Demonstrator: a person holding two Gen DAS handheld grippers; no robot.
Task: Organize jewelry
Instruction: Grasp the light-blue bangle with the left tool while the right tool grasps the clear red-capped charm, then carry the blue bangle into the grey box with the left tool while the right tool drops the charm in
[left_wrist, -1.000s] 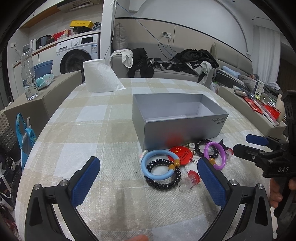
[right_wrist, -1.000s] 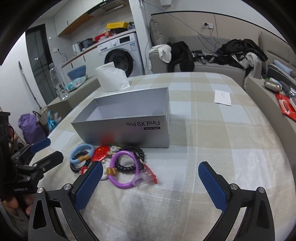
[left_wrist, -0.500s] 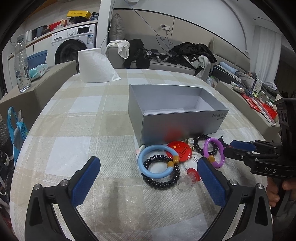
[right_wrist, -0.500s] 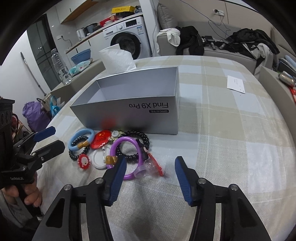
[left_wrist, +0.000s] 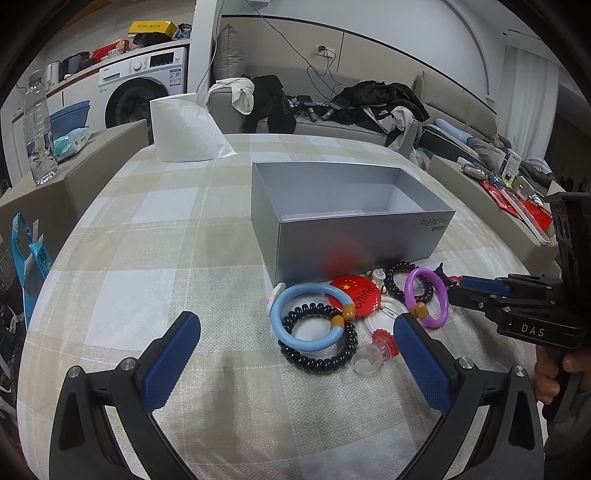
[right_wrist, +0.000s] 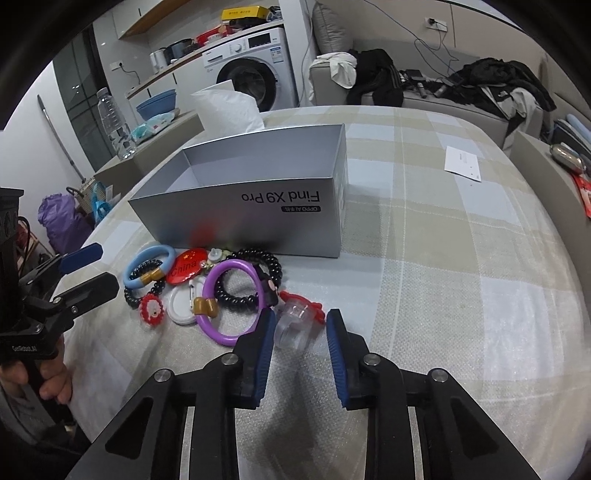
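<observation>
Hiding part of the purple ring, right gripper jaws stand apart.

Even, cool indoor light, soft shadows on the checked beige tablecloth, fisheye bowing and dark corners.

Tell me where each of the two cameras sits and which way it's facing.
Left wrist: on the left gripper, facing the grey box; the right gripper enters from the right.
Right wrist: on the right gripper, facing a clear ring; the left gripper shows at left.
Shared: the box, the purple ring.
</observation>
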